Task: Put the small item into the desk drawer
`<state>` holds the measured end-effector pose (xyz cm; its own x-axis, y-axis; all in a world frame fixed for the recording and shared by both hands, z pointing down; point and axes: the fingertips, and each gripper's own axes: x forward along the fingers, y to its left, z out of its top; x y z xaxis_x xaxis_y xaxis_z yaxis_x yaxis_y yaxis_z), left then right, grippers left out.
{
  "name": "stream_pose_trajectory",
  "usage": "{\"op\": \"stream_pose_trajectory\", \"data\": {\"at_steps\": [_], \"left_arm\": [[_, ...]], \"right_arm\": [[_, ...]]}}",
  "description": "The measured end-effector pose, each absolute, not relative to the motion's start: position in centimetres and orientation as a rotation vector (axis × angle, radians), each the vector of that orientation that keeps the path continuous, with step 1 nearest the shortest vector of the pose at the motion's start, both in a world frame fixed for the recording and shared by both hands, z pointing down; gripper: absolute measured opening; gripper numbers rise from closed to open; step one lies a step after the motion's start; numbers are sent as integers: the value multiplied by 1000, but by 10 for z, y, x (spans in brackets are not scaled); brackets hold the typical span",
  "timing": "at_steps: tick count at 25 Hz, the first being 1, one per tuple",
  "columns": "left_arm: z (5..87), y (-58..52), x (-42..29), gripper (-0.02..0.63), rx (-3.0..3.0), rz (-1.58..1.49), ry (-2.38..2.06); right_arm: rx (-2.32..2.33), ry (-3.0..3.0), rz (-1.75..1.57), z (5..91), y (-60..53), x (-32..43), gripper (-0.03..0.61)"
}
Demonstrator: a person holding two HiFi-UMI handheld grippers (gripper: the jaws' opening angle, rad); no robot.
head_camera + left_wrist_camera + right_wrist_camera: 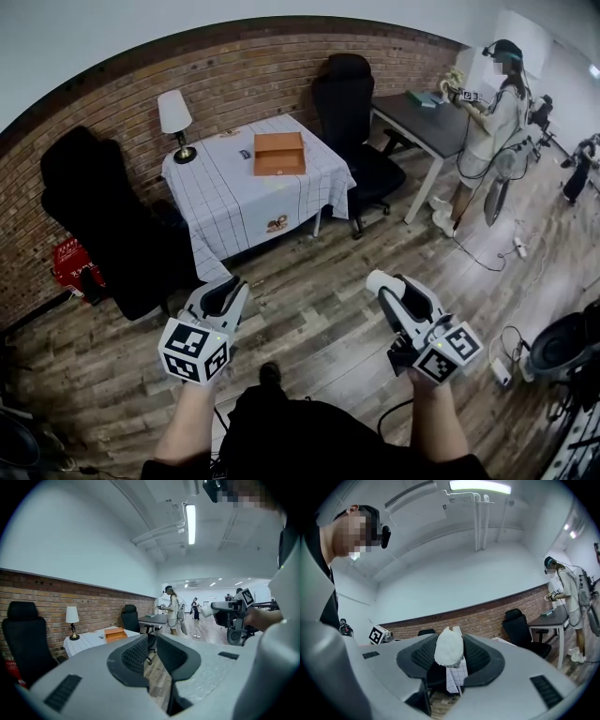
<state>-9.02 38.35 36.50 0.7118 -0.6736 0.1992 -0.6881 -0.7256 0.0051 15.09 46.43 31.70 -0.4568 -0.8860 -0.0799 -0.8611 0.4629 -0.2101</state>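
The small item (449, 648), a white lump we judge light and softish, sits pinched at its middle in our right gripper (449, 652); our left gripper (151, 642) stands parted, empty.

White, orange, black and brick red being shown together.
The tablecloth (234, 202) is being shown white with a thin dark grid, the desk drawer (279, 153) on it orange, the brick wall (234, 80) red-brown, the office chair (349, 94) black. The small item (448, 649) is being shown white against the right gripper's (449, 639) dark ribbed pads; black-and-white squares are being displayed on its marker cube (448, 352).
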Motion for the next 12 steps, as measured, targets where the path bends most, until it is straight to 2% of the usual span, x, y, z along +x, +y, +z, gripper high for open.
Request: {"op": "stream_pose_trajectory", "data": {"at_steps": [12], "left_arm": [[380,313,-79,66,2827,242,-1076]], "right_arm": [[-1581,2539,-263,332,407,155,166]]}}
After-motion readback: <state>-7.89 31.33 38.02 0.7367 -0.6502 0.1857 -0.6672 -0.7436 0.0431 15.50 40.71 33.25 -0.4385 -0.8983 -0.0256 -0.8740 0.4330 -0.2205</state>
